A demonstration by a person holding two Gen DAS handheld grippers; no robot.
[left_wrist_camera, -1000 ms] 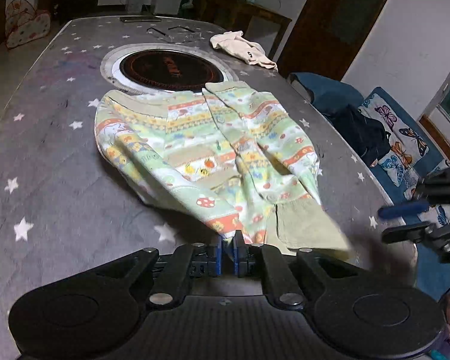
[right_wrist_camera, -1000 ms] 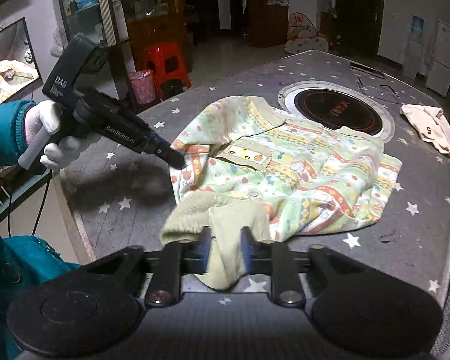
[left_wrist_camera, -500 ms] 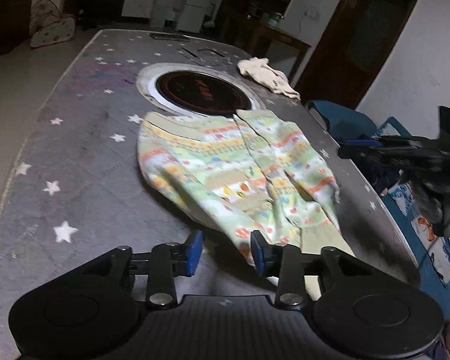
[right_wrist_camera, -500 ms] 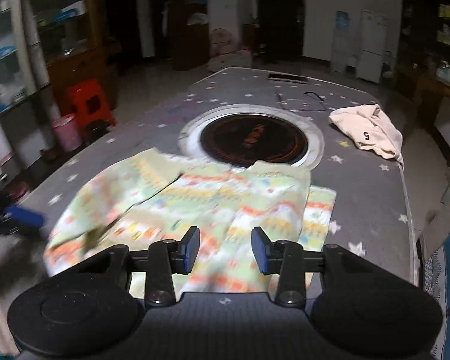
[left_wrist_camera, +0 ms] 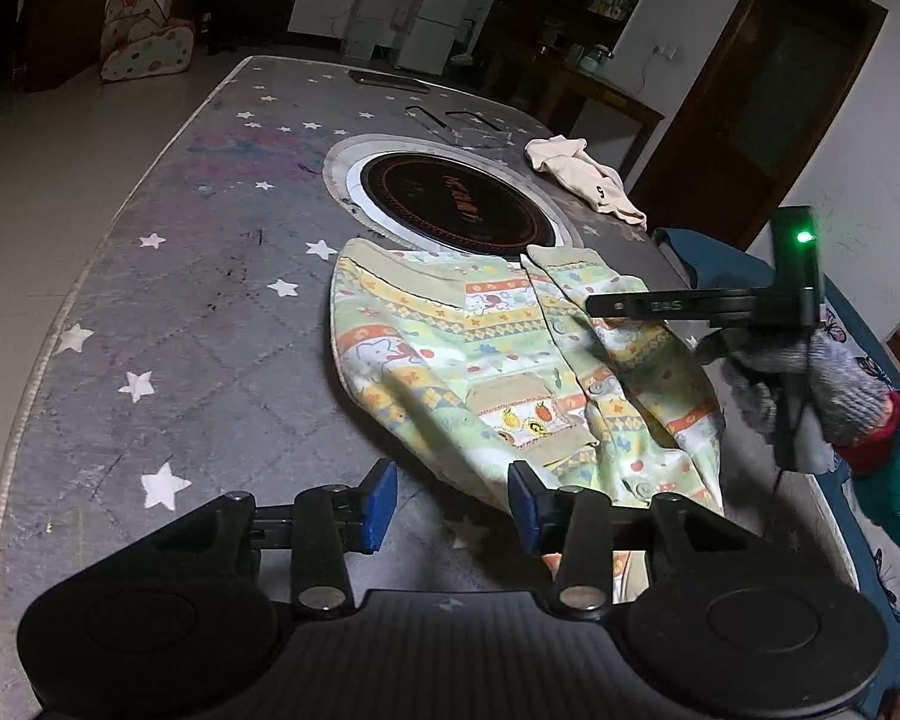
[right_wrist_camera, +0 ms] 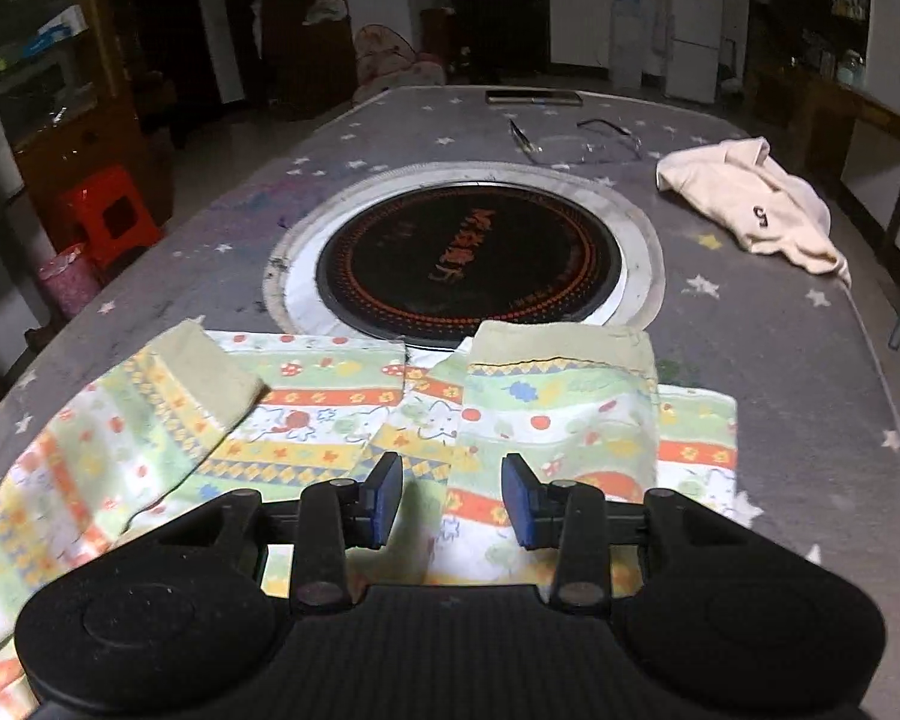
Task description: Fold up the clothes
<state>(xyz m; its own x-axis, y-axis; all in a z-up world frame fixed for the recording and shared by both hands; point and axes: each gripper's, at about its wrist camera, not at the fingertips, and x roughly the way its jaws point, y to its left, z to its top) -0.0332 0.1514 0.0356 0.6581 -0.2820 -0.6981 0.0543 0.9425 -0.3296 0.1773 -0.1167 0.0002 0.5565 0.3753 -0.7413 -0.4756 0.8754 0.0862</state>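
Both grippers had let go of the patterned garment [left_wrist_camera: 510,360] within the last second: the left gripper [left_wrist_camera: 453,504], clamped on a sleeve end a second earlier, now stood with its blue pads wide apart and nothing between them, and the right gripper [right_wrist_camera: 452,498], which had pinched the plain cuff, was equally wide open and empty. That suggested a sleeve fold had just been laid down and released.

The garment lay spread on the star-printed table [left_wrist_camera: 180,300], ahead of and just right of the left jaws, its near edge reaching under the right-hand pad. Seen from the right wrist, it lay directly beneath and ahead of the jaws, both sleeves turned inward so their plain cuffs [right_wrist_camera: 561,345] pointed toward the round hotplate [right_wrist_camera: 468,264] beyond. A cream garment [right_wrist_camera: 750,204] sat crumpled well beyond, to the right.

The garment's near hem was cut off by both gripper bodies, so how square the fold lay could not be judged. Motion blur softened the print in the right wrist view.
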